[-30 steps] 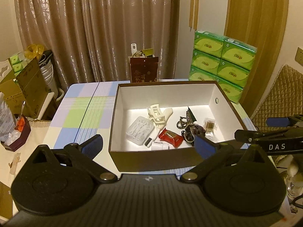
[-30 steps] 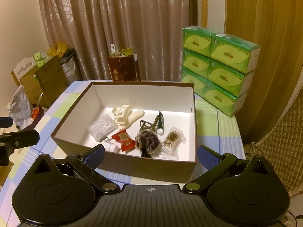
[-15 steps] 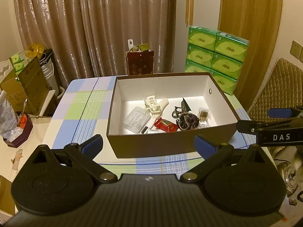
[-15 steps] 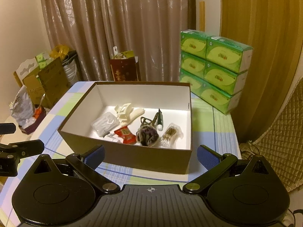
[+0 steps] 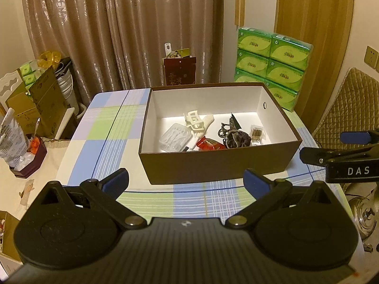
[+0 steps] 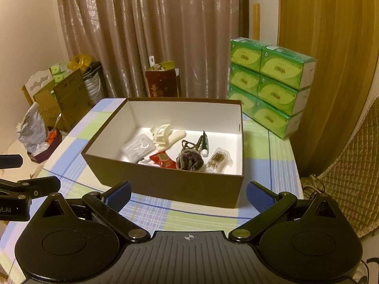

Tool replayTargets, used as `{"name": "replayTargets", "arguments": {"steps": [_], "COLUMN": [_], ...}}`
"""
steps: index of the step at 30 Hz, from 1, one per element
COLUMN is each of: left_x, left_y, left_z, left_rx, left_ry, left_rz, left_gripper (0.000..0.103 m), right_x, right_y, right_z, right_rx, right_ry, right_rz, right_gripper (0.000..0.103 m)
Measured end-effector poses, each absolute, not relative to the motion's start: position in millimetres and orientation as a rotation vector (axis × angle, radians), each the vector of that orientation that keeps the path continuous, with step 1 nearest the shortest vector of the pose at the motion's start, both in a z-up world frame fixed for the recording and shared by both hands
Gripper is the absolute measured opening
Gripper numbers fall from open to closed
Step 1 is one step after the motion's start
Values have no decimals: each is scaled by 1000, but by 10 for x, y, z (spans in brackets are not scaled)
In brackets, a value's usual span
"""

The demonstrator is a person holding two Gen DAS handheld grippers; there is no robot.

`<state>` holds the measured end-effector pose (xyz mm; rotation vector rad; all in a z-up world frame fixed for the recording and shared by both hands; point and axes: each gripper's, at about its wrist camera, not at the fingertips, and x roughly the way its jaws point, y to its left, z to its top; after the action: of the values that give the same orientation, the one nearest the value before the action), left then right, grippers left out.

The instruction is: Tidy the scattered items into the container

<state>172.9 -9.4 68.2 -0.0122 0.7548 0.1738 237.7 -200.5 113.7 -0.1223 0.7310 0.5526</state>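
Brown box (image 5: 213,163) hides the near ends of its contents – red packet (image 5: 209,144) half cut off; both grippers (image 5: 186,181) (image 6: 188,193) spread, empty.

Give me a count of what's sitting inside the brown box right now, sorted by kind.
In the brown box:
Hair claw clips: 2, one cream, one dark metal
Scrunchie: 1
Clear plastic case: 1
Red packet: 1
Bag of cotton swabs: 1
Green tube: 1
Total: 7 clearly visible
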Motion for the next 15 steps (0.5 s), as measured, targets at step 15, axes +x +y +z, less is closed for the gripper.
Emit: {"name": "replayTargets", "arguments": {"steps": [15], "left_x": [1530], "left_y": [-215], "left_z": [606], "left_rx": [-10], "left_ry": [780], "left_rz": [182], "left_gripper": [102], "right_x": [2180], "right_y": [-2131], "right_z": [987], "right_rx": [-139], "right_ry": [761], "right_rz": [560], "right_gripper": [101]}}
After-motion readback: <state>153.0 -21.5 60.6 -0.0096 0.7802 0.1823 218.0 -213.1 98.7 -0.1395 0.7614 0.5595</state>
